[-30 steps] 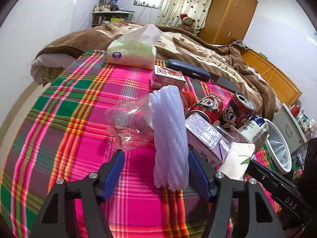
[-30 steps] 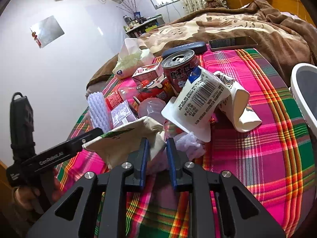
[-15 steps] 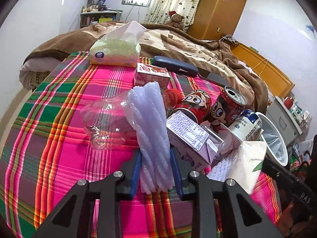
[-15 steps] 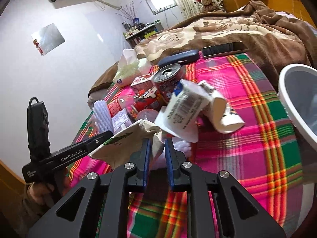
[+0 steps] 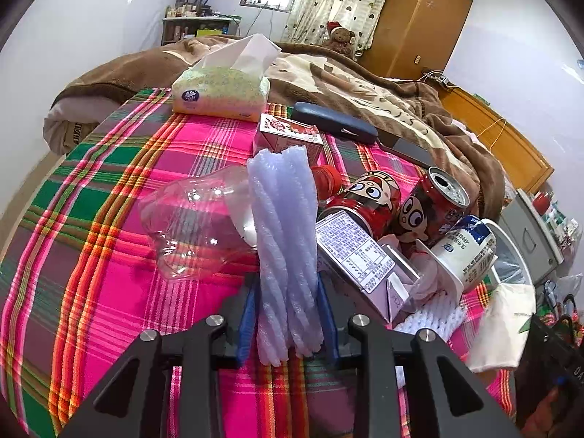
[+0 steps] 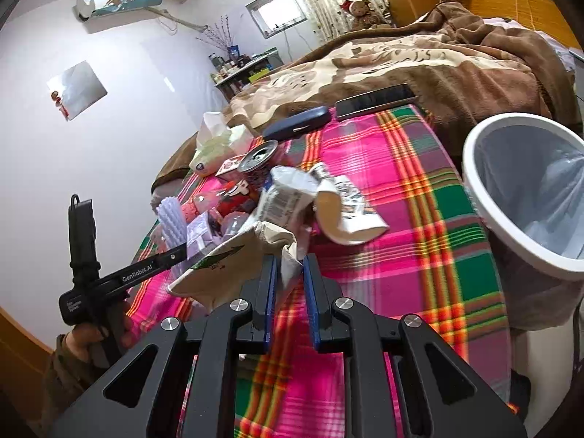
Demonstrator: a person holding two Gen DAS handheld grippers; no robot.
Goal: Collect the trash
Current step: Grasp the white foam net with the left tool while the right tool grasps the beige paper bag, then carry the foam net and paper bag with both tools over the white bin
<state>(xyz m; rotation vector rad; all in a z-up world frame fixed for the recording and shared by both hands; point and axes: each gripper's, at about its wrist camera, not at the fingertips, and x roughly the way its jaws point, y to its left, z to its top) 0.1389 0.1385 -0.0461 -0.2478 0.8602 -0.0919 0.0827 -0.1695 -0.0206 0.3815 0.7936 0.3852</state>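
On plaid cloth [image 5: 109, 255]: left gripper [image 5: 286, 314] pinches foam sleeve [image 5: 284, 226]; right gripper [image 6: 286, 281] pinches crumpled wrapper [image 6: 237, 259], lower end hidden.

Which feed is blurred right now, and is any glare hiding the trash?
Right wrist view: motion blur smears the plaid cloth and the bin rim. Left wrist view: sharp, only glints on the clear bottle. Both views: fisheye bending, dark corners, even daylight.

A tissue pack [image 5: 222, 89] sits at the far edge of the plaid table [image 5: 109, 197]. Right of it lie a dark blue case [image 5: 334, 122] and a phone [image 6: 376, 101]. Beyond spreads a brown blanket [image 6: 456, 62], with a teddy bear [image 5: 340, 38] by the wooden wardrobe [image 5: 419, 18].
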